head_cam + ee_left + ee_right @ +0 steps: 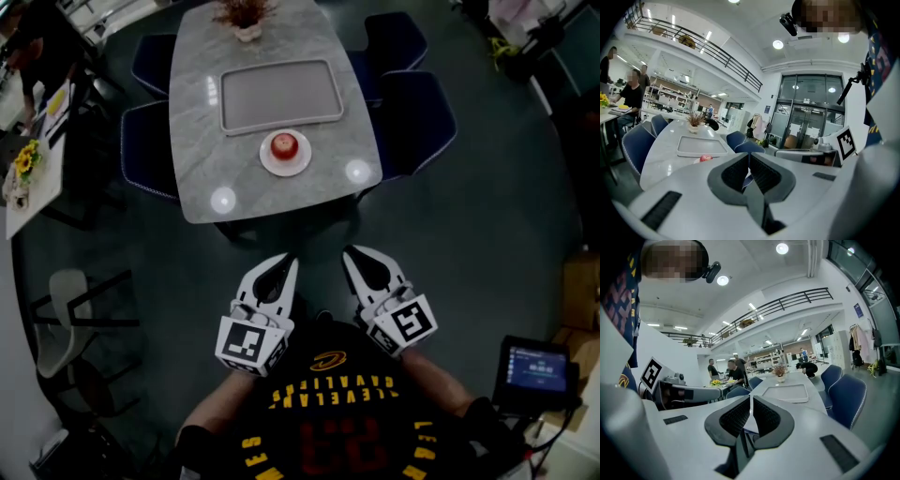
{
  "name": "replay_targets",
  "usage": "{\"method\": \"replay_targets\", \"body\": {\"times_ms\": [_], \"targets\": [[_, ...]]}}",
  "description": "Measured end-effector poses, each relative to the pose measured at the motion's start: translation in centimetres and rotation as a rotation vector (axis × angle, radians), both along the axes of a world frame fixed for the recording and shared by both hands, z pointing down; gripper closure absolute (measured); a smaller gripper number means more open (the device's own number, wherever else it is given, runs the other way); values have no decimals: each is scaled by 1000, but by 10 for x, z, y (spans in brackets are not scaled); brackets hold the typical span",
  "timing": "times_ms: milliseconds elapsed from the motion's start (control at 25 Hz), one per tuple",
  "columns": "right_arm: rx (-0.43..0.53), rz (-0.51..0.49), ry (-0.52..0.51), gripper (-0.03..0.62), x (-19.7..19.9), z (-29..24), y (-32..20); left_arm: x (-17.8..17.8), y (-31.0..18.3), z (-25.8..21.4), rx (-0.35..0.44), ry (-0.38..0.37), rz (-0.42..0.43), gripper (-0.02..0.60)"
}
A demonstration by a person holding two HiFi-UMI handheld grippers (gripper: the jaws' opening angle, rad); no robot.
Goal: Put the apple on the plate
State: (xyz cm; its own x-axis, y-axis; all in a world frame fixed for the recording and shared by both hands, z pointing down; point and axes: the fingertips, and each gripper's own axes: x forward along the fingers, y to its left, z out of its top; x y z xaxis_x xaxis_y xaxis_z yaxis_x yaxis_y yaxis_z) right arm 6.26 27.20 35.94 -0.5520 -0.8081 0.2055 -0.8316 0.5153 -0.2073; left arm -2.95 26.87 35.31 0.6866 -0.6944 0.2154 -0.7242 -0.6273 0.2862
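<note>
A red apple (284, 145) sits on a small white plate (267, 163) near the front edge of the grey marble table (202, 155). In the left gripper view the apple (706, 158) shows just over the jaw. My left gripper (286, 263) and right gripper (351, 253) hang side by side close to my body, well short of the table. Both are shut with nothing between their jaws. Each gripper's own view, left gripper (749, 155) and right gripper (751, 398), shows its pads pressed together.
A grey tray (279, 96) lies behind the plate, with a potted plant (246, 17) at the far end. Blue chairs (417, 117) flank the table. A tablet (536, 370) stands at my right. People sit at another table (723, 376).
</note>
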Motion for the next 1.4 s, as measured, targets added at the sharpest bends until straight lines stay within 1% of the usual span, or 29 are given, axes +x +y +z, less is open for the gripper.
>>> {"method": "replay_targets", "body": {"times_ms": [40, 200, 320, 360, 400, 480, 720, 840, 1000, 1120, 1160, 1240, 1320, 1400], "targets": [[-5, 11, 4, 586, -3, 0, -8, -5, -9, -2, 8, 9, -5, 580], [-42, 52, -15, 586, -18, 2, -36, -27, -41, -4, -3, 34, -12, 580], [-62, 65, -23, 584, -30, 7, -51, -39, -60, 2, -29, 44, 0, 578], [-69, 66, -23, 562, -33, 8, -55, -42, -65, 5, -31, 45, 4, 573], [-77, 67, -24, 551, -36, 10, -59, -44, -69, 8, -33, 45, 7, 553], [-94, 73, -27, 550, -36, 14, -66, -45, -78, 12, -43, 44, 11, 535], [-147, 66, -61, 551, -10, 47, -117, -17, -126, 44, -139, 44, 1, 531], [-168, 54, -76, 551, -17, 49, -121, -28, -128, 48, -181, 49, -16, 531], [-171, 37, -77, 551, -32, 45, -128, -55, -131, 48, -201, 37, -61, 531], [-178, 4, -74, 551, -22, 52, -162, -51, -161, 57, -211, 9, -104, 531], [-183, -11, -68, 551, -15, 58, -177, -46, -175, 64, -216, -14, -118, 531], [-201, -43, -40, 551, -3, 72, -202, -40, -194, 86, -233, -91, -138, 531], [-223, -74, 3, 551, 6, 88, -218, -40, -206, 108, -270, -153, -163, 531], [-254, -99, 34, 551, 13, 105, -231, -42, -215, 127, -329, -157, -193, 531]]}}
